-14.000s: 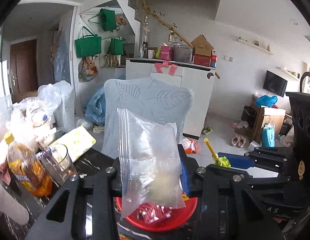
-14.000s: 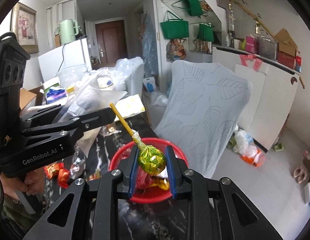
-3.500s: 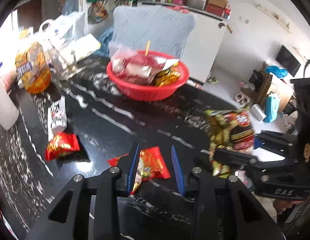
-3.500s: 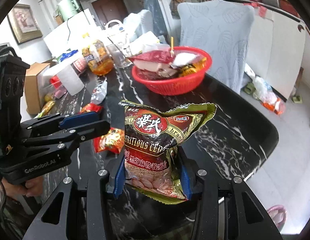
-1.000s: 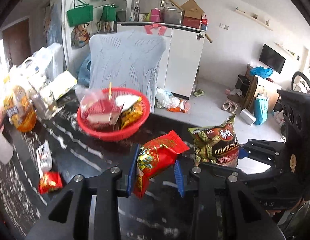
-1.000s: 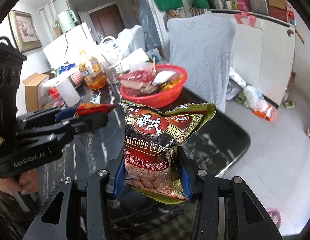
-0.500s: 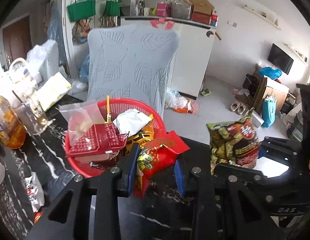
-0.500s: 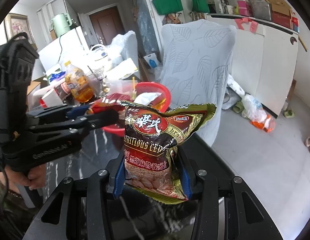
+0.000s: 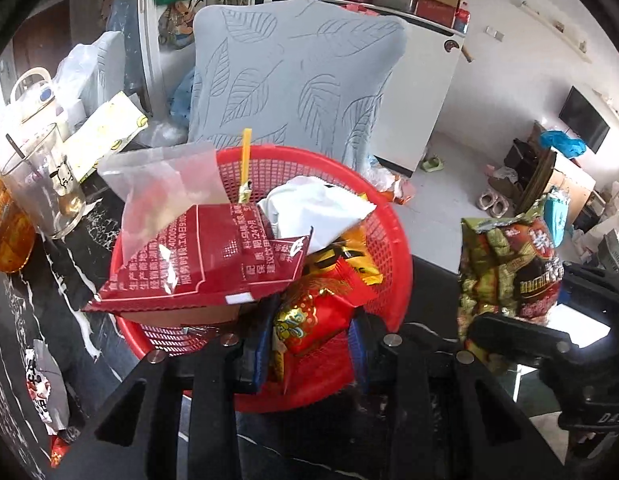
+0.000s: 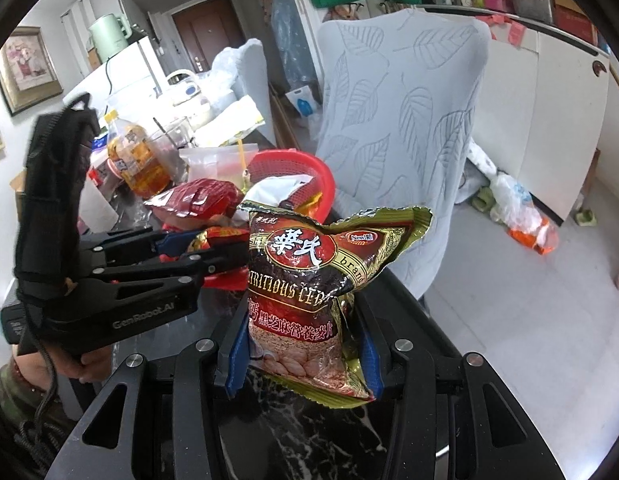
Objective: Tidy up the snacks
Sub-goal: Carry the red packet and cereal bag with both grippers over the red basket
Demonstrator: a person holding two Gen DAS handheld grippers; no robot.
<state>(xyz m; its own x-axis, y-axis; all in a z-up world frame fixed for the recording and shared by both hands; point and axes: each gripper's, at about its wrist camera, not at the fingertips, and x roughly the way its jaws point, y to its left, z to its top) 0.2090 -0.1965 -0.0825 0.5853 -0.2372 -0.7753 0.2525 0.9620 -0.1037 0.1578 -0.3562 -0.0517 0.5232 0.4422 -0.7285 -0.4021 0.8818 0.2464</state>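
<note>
the left gripper (image 9: pixel 309 344) pinches a red snack packet (image 9: pixel 309 312) between its fingers, over the near rim of the red basket (image 9: pixel 393 248) on the black table (image 9: pixel 61 280). the right gripper (image 10: pixel 301 352) pinches a cereal bag (image 10: pixel 309 280) upright, to the right of the basket.
</note>
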